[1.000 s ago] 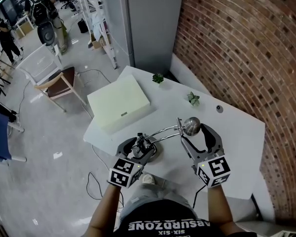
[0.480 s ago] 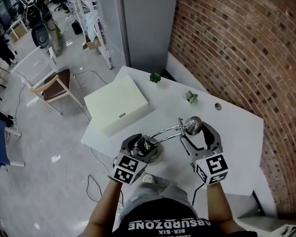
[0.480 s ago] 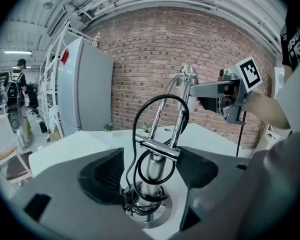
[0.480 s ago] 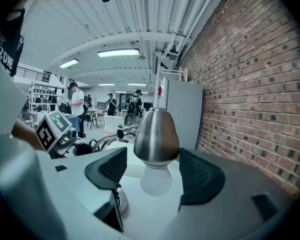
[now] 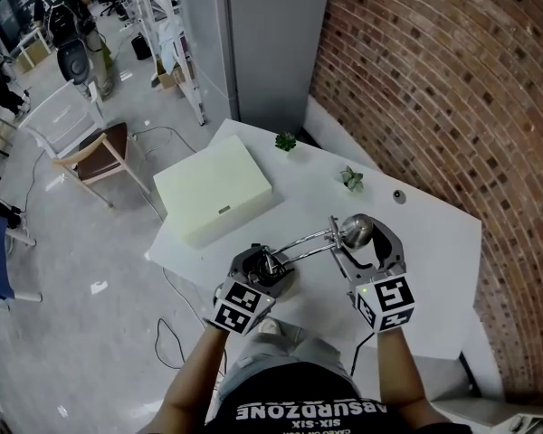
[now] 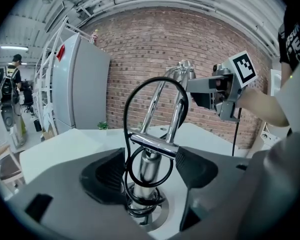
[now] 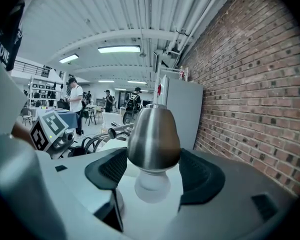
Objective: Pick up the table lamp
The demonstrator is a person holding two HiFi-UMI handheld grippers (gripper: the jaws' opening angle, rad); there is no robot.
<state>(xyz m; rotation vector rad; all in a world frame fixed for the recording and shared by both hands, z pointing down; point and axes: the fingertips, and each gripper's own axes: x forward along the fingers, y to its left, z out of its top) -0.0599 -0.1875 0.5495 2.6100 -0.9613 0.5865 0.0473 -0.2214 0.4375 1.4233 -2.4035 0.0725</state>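
Beside a brick wall [image 5: 434, 89], the table lamp [image 5: 355, 229] is seen on the white counter [image 5: 434, 242]. Its round base is set near the front edge, and its chrome arms are stretched rightward to a metal shade [image 7: 153, 139] with a frosted bulb [image 7: 151, 186] beneath. The upright stem, coiled with black cable [image 6: 140, 204], is clasped between the jaws of the left gripper [image 5: 264, 266]. The shade is pinched between the jaws of the right gripper [image 5: 366, 242]. A cream box [image 5: 215, 190] and two small plants [image 5: 286, 141] are placed farther back.
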